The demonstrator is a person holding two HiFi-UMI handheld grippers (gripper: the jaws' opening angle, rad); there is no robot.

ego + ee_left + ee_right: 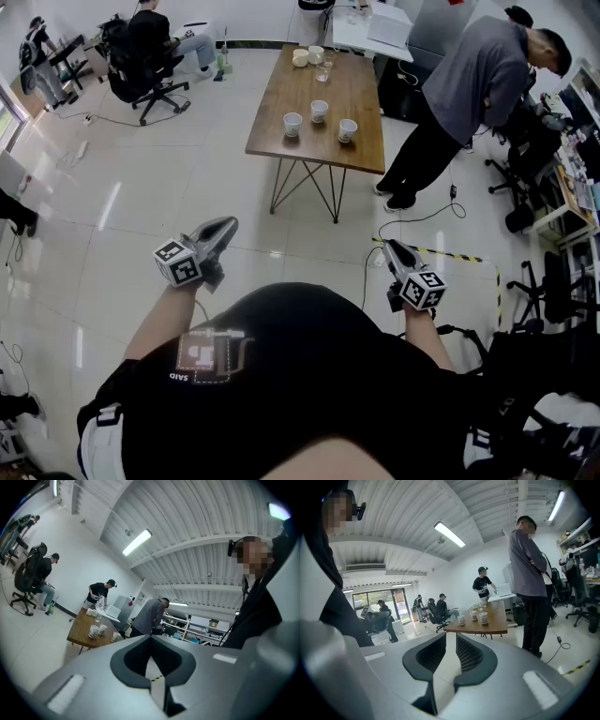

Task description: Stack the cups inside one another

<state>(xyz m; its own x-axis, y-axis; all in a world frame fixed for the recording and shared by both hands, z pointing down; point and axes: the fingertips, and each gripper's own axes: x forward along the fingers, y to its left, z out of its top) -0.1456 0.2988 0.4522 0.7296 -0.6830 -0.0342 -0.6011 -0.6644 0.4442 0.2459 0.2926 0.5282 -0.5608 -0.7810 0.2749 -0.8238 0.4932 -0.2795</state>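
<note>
Three cups (320,111) stand singly in a loose row, none nested, at the near end of a wooden table (354,80). A person in a grey top (469,80) stands just beside the table's right edge. L gripper (225,226) & R gripper (388,246) are held close to the wearer's body, well apart from the table, both aimed toward it. L: jaws closed tip to tip, nothing between. R: jaws slightly parted, gap empty.

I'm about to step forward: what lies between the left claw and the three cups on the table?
Between left claw and cups: only bare tiled floor, then the wooden table's near edge, as the head view shows.
</note>
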